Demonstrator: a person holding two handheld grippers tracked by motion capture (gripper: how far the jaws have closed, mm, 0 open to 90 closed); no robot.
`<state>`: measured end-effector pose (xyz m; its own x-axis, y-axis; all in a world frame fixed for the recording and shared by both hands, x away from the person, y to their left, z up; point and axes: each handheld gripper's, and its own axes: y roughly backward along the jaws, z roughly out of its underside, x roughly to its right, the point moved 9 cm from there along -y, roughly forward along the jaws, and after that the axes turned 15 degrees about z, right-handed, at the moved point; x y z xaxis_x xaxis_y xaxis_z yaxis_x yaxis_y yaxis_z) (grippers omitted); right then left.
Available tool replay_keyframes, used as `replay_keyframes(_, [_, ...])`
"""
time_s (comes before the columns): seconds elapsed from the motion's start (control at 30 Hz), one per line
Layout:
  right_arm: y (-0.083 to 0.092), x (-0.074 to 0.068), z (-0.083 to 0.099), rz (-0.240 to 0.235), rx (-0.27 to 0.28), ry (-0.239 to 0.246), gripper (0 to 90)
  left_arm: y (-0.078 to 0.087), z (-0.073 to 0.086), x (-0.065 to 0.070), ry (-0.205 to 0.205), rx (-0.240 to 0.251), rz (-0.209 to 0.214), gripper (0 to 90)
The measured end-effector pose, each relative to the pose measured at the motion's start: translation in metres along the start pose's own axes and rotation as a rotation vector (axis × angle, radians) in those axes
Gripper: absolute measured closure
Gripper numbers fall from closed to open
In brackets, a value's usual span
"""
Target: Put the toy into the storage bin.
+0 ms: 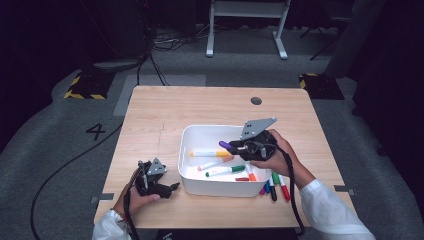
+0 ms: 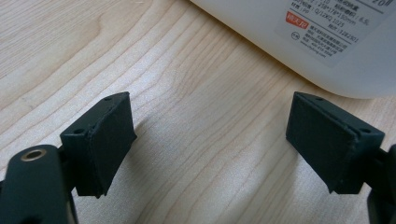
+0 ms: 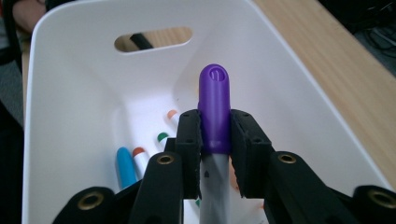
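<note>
My right gripper [image 3: 215, 140] pinches the purple marker [image 3: 214, 100] at its cap: light, stiff, slick; left gripper [image 2: 210, 140] gapes empty.

Purple marker [image 3: 214, 109]: barrel cut off by lower edge. Bin [image 2: 299, 42]: mostly beyond frame; label print unreadable.

The place looks like a lab or recording studio. A lone wooden table [image 1: 165, 107] stands on grey carpet. Beyond it lie black cables [image 1: 170, 40] and a white equipment stand [image 1: 247, 25], yellow-black hazard blocks [image 1: 82, 89] flank its far corners, and a floor number "4" [image 1: 96, 131] sits beside it.
</note>
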<state>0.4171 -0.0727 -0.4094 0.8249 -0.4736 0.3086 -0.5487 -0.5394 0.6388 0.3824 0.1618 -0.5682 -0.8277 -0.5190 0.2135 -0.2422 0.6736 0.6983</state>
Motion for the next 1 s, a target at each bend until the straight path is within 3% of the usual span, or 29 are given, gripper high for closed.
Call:
replay_keyframes(0.2, [-0.006,-0.02,0.009,-0.059,-0.066,0.066,74.6,0.0,0.0,0.0,0.0,0.001,0.001,15.4])
replay_keyframes(0.63, [0.004,-0.05,0.016,-0.144,-0.138,0.123,74.4,0.0,0.0,0.0,0.0,0.0,-0.001,15.4])
replay_keyframes(0.8, [0.004,-0.054,0.017,-0.155,-0.141,0.143,72.1,0.0,0.0,0.0,0.001,0.0,-0.002,15.4])
replay_keyframes(0.83, [0.004,-0.052,0.016,-0.143,-0.143,0.137,65.9,0.0,0.0,0.0,0.001,0.0,-0.002,15.4])
replay_keyframes(1.0, [0.008,-0.045,0.013,-0.119,-0.08,0.094,59.2,0.0,0.0,0.0,0.001,0.0,-0.001,15.4])
